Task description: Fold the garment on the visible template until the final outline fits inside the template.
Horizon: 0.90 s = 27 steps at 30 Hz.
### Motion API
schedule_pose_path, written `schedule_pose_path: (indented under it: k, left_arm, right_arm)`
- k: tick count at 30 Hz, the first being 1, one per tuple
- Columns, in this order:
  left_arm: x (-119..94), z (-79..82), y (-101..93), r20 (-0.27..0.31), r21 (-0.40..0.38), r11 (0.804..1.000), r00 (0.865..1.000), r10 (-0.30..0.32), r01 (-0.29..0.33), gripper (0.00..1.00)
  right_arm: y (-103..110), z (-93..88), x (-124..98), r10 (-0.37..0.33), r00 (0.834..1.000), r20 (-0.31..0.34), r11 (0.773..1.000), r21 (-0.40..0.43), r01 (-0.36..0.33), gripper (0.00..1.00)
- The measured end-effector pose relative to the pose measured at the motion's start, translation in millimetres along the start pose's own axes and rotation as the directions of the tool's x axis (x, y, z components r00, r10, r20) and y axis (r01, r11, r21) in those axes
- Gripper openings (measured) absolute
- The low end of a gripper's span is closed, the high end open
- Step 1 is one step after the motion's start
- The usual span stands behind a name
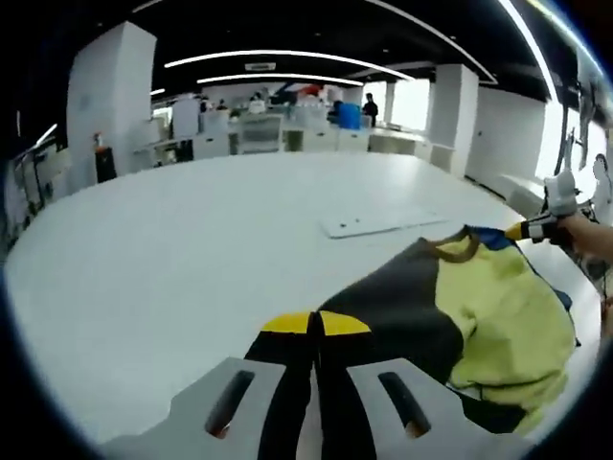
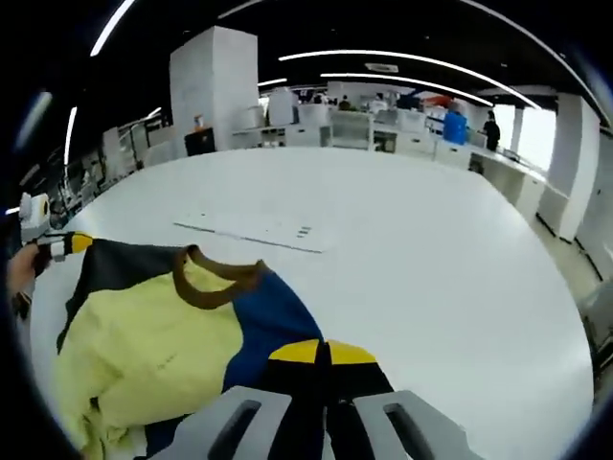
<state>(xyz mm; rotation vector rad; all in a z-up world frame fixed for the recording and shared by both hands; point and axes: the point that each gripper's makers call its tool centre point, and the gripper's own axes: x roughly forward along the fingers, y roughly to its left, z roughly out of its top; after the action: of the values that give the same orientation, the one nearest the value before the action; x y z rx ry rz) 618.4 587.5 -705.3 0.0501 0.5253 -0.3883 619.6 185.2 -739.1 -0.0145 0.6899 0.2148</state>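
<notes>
White surface, open office behind. Both pairs of fingers pinched on garment, stretched short of template. Risk: cloth slipping free, bunching outside template outline.

garment on table | template just behind garment

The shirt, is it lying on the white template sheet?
No, the shirt hangs from the grippers, apart from the template sheet farther along the table.
</notes>
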Motion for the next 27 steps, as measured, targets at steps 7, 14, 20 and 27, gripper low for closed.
schedule_pose_path:
  k: [7, 14, 20, 27]
  left_arm:
    - [2.5, -8.1, 8.6, -0.018, -0.026, 0.999, 0.999, 0.028, -0.029, 0.0]
    - [-10.9, -6.3, 15.7, -0.005, -0.047, 0.998, 0.999, 0.042, -0.042, 0.06]
    - [-25.3, -0.2, 6.3, 0.011, -0.047, 0.999, 1.0, 0.009, -0.008, 0.21]
    - [-44.6, 6.2, -10.1, 0.018, -0.024, 0.999, 0.999, -0.038, 0.038, 0.36]
  right_arm:
    - [-1.2, -14.4, 7.5, 0.003, 0.998, -0.061, 0.998, 0.063, 0.001, 0.0]
    - [1.0, -11.0, -5.2, 0.024, 0.998, -0.063, 0.997, 0.078, -0.019, 0.09]
    - [8.6, -5.7, -24.9, 0.085, 0.995, -0.058, 0.994, 0.07, -0.08, 0.35]
    - [26.0, -10.6, -51.9, 0.161, 0.985, -0.062, 0.986, 0.039, -0.159, 0.57]
